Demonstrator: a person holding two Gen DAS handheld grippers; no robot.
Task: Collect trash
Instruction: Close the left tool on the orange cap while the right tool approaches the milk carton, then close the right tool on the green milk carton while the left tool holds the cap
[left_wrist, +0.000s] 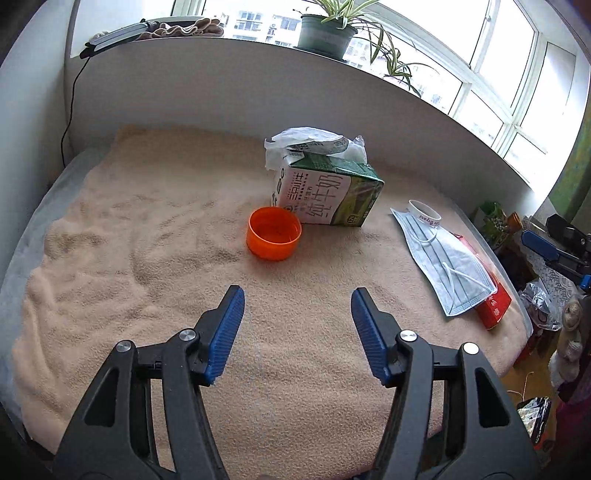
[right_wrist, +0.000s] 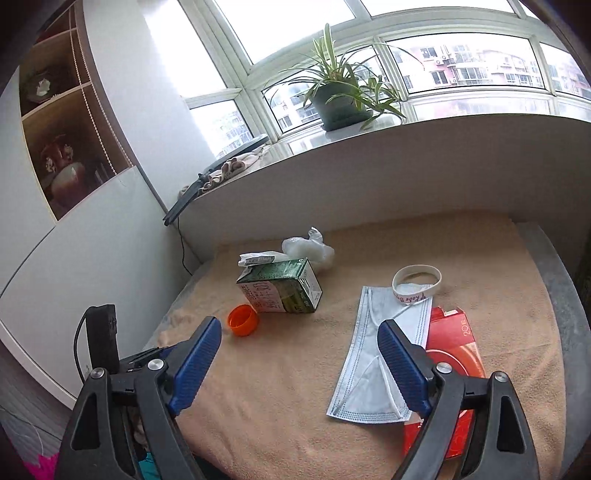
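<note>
My left claw (left_wrist: 297, 295) is spread apart and grips nothing; it hangs above the tan towel (left_wrist: 147, 240) that covers the table (left_wrist: 22, 229). The orange cap (left_wrist: 273, 238) lies open side up ahead of this claw, slightly left of its centreline and apart from both fingers. The milk carton (left_wrist: 327, 195) lies on its side just behind and right of the cap, touching it or nearly so. Crumpled white plastic (left_wrist: 306, 142) sits against the carton's far end. The mask (left_wrist: 445, 262) lies flat to the right of this claw, well apart from it, with a white wristband (left_wrist: 424, 214) resting on its far end and a red box (left_wrist: 493, 306) partly under its right edge. My right claw (right_wrist: 300, 325) is also spread apart and empty. In the right wrist view the mask (right_wrist: 373, 365) lies directly below and ahead of the right finger (right_wrist: 402, 365), which overlaps it in the picture; I cannot tell whether they touch. The red box (right_wrist: 456, 343) shows beside that finger. The cap (right_wrist: 242, 319) sits just ahead of the left finger (right_wrist: 195, 365), the carton (right_wrist: 280, 290) beyond it. A potted plant (right_wrist: 341, 99) stands on the sill.
</note>
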